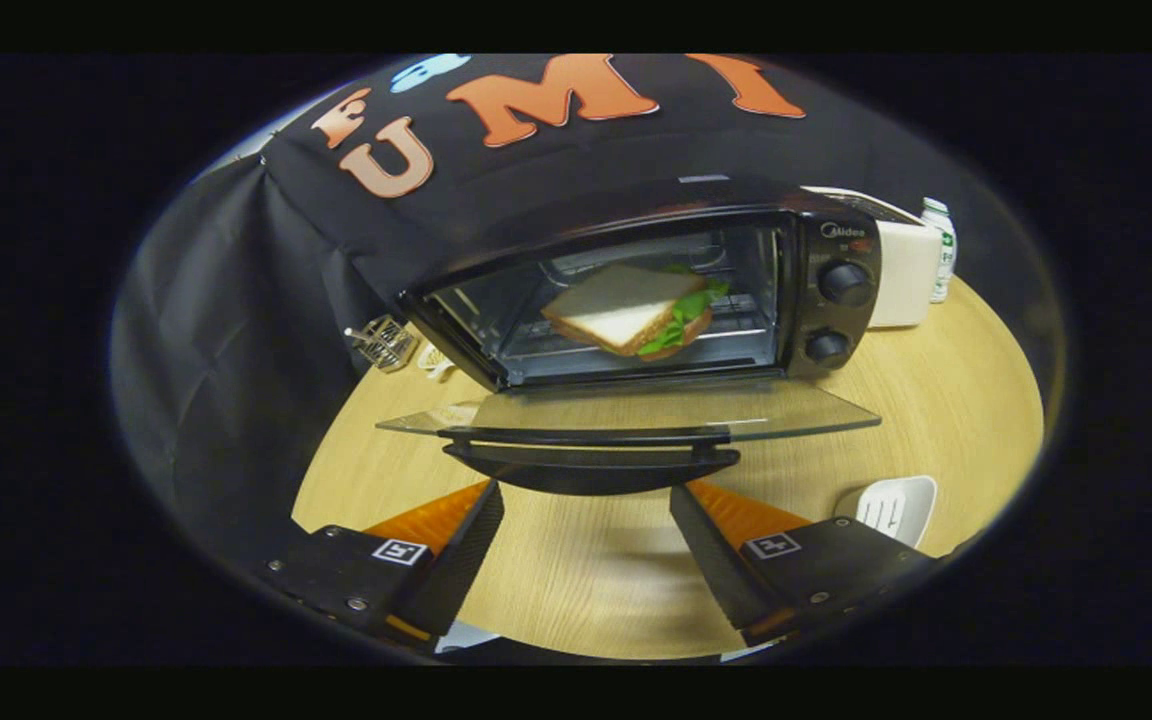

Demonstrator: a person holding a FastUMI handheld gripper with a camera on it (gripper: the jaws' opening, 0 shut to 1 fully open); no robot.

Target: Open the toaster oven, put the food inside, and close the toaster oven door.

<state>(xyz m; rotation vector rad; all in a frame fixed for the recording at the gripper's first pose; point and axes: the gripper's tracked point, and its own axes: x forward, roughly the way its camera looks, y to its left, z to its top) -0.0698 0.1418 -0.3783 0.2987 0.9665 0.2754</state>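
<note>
Beyond the spread, empty tool (586, 500), the Midea toaster oven (656, 290) holds a sandwich (626, 308).

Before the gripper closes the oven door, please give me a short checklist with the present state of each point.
1. Sandwich fully inside toaster oven, on its rack: ok.
2. Door down and open, nothing lying on the glass: ok.
3. Gripper open, holding nothing: ok.
4. Door handle just ahead of the fingers, between them: ok.
5. Fingers touching the handle: cannot tell.
6. Table beside the door free: ok.
</note>
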